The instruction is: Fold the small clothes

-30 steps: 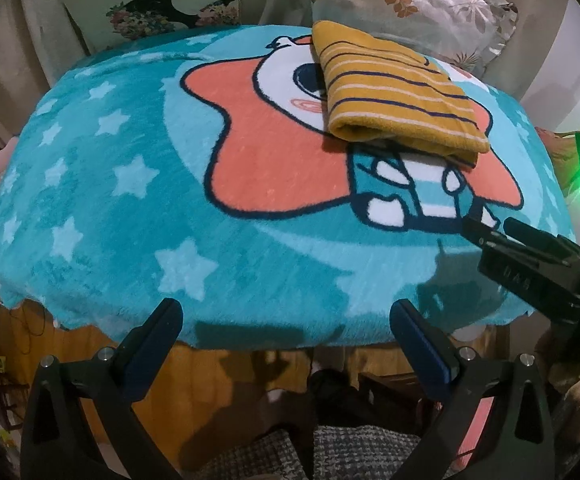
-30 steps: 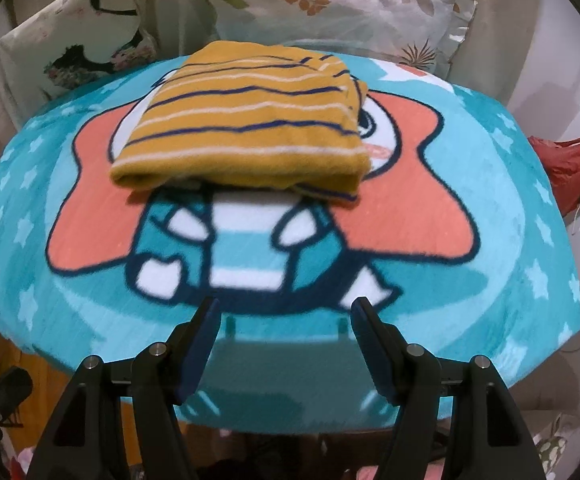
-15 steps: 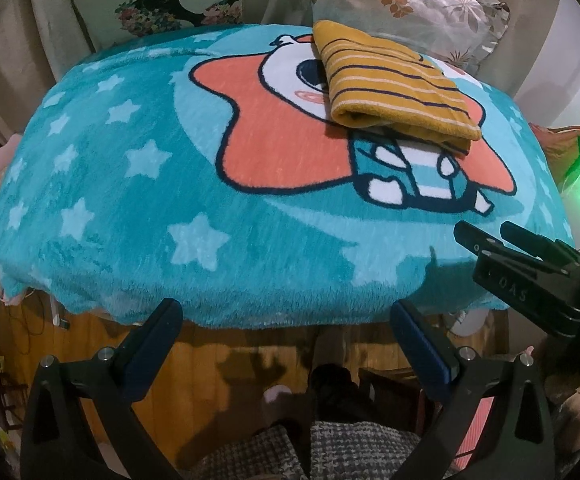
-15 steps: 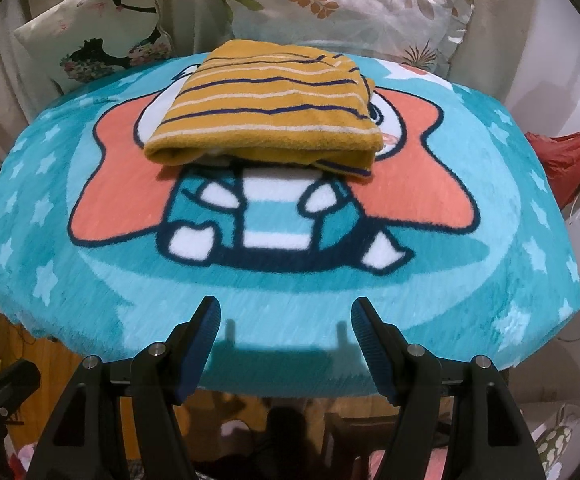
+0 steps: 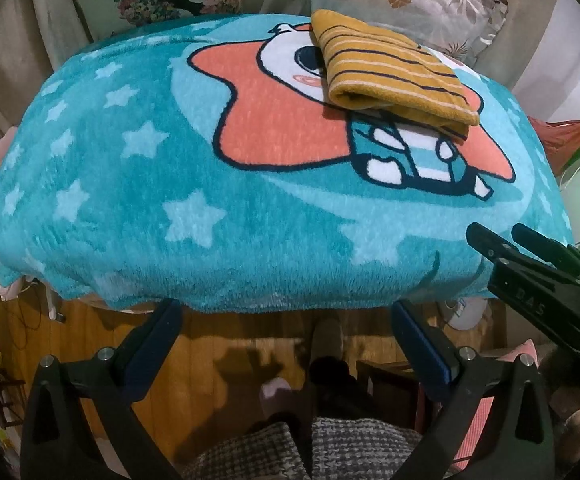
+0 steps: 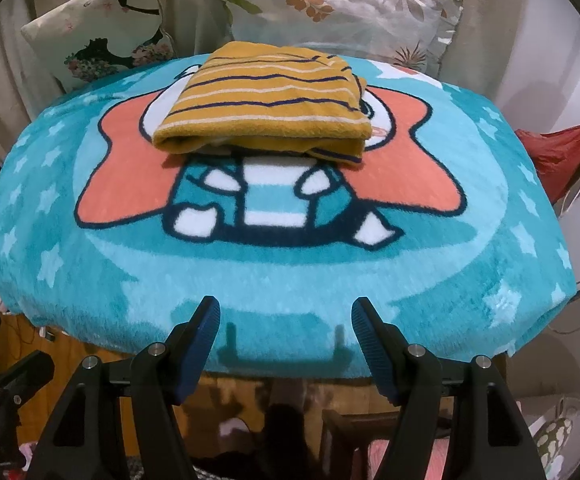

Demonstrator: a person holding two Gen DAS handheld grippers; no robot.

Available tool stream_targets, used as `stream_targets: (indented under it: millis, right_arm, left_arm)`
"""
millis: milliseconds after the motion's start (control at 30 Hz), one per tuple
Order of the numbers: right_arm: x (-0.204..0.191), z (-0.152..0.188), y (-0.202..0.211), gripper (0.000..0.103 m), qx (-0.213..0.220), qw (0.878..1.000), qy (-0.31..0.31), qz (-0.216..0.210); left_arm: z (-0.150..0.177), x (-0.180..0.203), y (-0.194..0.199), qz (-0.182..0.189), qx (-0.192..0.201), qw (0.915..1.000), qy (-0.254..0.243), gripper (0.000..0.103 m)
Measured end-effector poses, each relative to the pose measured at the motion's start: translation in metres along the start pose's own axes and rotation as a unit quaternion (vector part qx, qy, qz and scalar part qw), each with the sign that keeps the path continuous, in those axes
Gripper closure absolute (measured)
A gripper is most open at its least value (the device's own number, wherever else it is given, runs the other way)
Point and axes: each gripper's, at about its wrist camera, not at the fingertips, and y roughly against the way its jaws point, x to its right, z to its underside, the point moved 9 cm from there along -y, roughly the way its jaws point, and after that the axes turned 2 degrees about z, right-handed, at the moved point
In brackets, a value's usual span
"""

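A mustard-yellow garment with navy and white stripes (image 5: 394, 76) lies folded into a neat rectangle on the teal cartoon blanket (image 5: 149, 184), toward its far side. It also shows in the right wrist view (image 6: 265, 100), straight ahead. My left gripper (image 5: 285, 316) is open and empty, held off the blanket's near edge. My right gripper (image 6: 285, 312) is open and empty, just over the near edge of the blanket (image 6: 490, 208). The right gripper also shows from the side in the left wrist view (image 5: 530, 264).
Floral pillows (image 6: 330, 8) stand behind the blanket. A red cloth (image 6: 554, 152) lies at the right. Wooden floor (image 5: 209, 368) and the person's legs show below the near edge.
Both grippers have drawn back from the folded garment toward the blanket's near edge. More floor shows below. The garment has not moved.
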Motion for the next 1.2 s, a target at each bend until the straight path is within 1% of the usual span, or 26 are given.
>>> stream_targets:
  millis: [233, 367, 600, 900, 1200]
  right_arm:
    - [0.001, 0.014, -0.002, 0.03, -0.014, 1.0, 0.008, 0.0]
    - [0.0, 0.013, -0.007, 0.03, -0.021, 1.0, 0.015, -0.007]
    - [0.008, -0.014, -0.029, 0.03, -0.023, 0.999, 0.032, -0.023]
    - [0.053, -0.057, -0.053, 0.029, -0.027, 0.999, 0.025, -0.028]
    - [0.072, -0.078, -0.064, 0.029, -0.02, 0.998, 0.045, -0.035]
  left_arm:
    - [0.009, 0.002, -0.012, 0.004, -0.021, 0.9997, 0.014, 0.0]
    - [0.004, 0.003, -0.016, 0.0, -0.027, 0.9993, 0.024, 0.0]
    - [-0.02, 0.013, -0.031, -0.014, -0.035, 0.998, 0.051, 0.0]
    - [-0.06, 0.052, -0.045, -0.018, -0.026, 0.9982, 0.052, 0.0]
    - [-0.082, 0.075, -0.052, -0.02, -0.019, 0.9974, 0.066, 0.0]
